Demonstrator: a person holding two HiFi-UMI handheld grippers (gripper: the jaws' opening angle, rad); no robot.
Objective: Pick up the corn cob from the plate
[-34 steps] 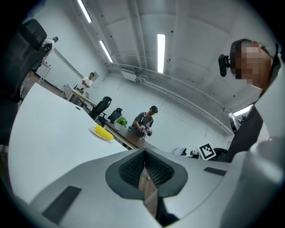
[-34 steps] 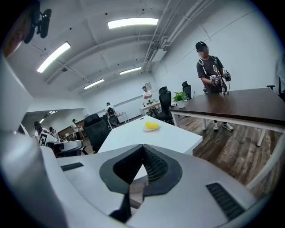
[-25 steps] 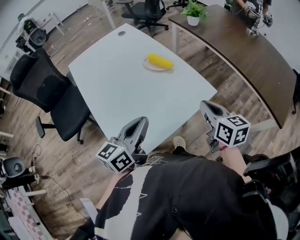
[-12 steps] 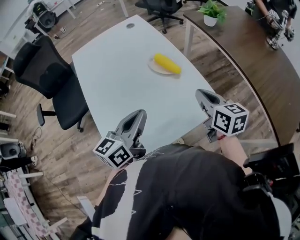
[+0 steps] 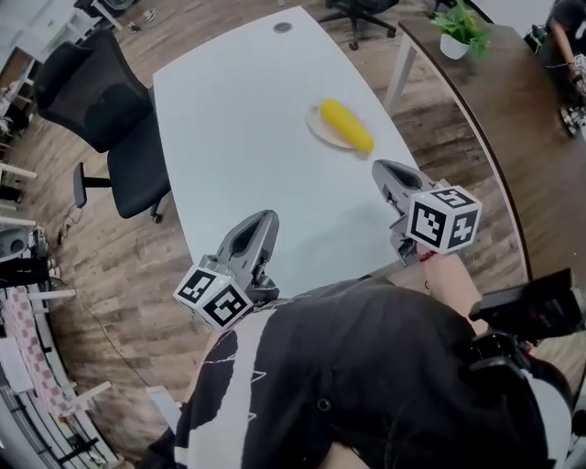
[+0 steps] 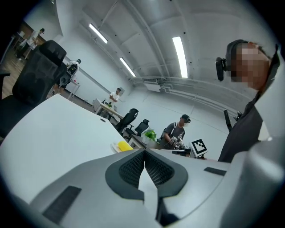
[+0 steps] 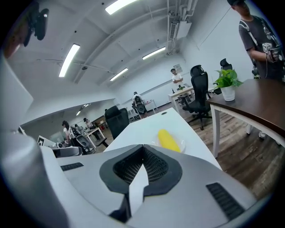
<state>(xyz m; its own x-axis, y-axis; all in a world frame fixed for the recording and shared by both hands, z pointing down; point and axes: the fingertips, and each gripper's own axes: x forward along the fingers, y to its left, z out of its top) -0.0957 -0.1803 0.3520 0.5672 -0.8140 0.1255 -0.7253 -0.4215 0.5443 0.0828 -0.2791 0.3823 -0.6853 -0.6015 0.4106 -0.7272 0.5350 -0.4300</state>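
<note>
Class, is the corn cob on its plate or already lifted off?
On the plate: the corn cob lies flat across the plate, which sits on the table.

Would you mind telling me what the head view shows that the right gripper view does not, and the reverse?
Only the head view shows the right gripper from above, its marker cube and the gap between it and the plate. Only the right gripper view shows its jaws shut and empty close up, plus the ceiling lights. Both show the corn cob lying on the plate, the white table and the potted plant.
</note>
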